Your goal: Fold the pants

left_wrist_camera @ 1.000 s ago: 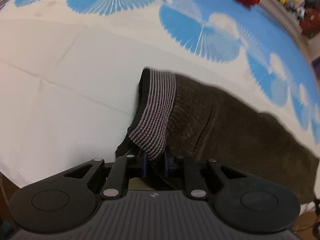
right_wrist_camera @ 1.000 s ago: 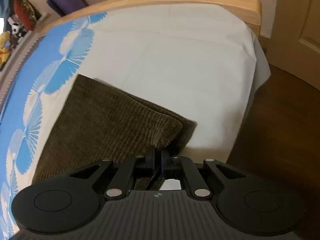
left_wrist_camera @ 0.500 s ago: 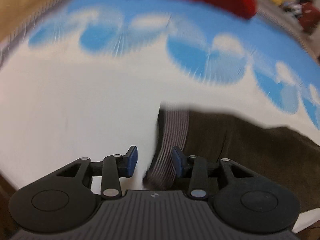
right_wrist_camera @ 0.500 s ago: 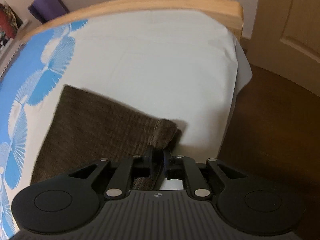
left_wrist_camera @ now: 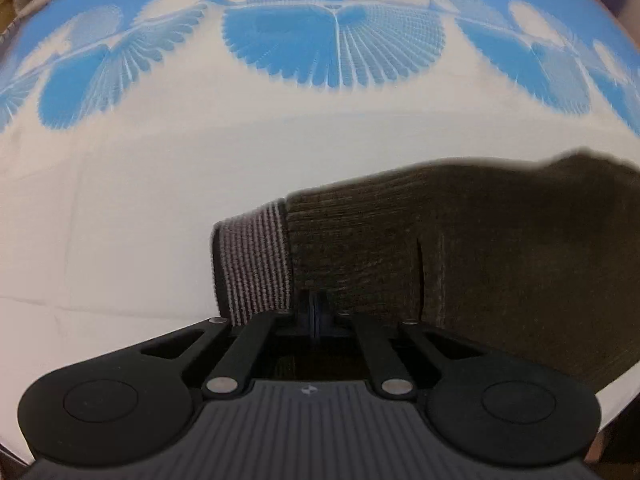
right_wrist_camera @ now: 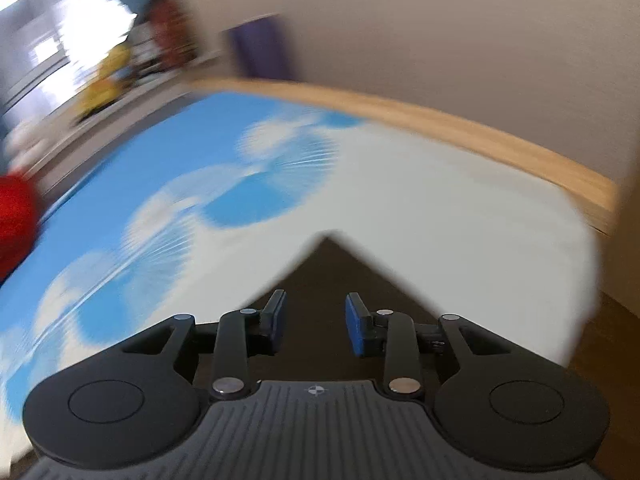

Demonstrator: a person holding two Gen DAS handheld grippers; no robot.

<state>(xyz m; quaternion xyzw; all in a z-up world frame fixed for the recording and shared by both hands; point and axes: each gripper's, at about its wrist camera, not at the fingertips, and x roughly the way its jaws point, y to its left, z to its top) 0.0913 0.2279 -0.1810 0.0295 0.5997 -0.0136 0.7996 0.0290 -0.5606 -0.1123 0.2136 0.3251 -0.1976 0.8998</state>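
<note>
Lying across the lower right of the left wrist view, the brown corduroy pants (left_wrist_camera: pixel 460 248) rest on the bed (left_wrist_camera: pixel 140 208), whose white sheet carries a band of blue fan shapes along the top of the frame. A striped grey waistband (left_wrist_camera: pixel 254 260) forms the garment's left end, just above the tool. At lower centre the left gripper (left_wrist_camera: pixel 316 312) has its jaws pressed together, the blue pads meeting at the near edge of the pants just right of the waistband; whether cloth is caught between them cannot be told.

From the right wrist view, heavily blurred, a dark brown corner of the pants (right_wrist_camera: pixel 328 268) rises to a point at centre frame, running down behind the tool. The right gripper (right_wrist_camera: pixel 316 320) shows its jaws parted a moderate way, blue pads apart with only the dark cloth seen between them and nothing held. A wooden bed frame (right_wrist_camera: pixel 460 128) curves across the upper right beyond the white sheet. A red object (right_wrist_camera: pixel 14 208) sits at the left edge, a purple shape (right_wrist_camera: pixel 260 48) against the wall at upper centre, and yellow items (right_wrist_camera: pixel 106 80) smear across the upper left.
</note>
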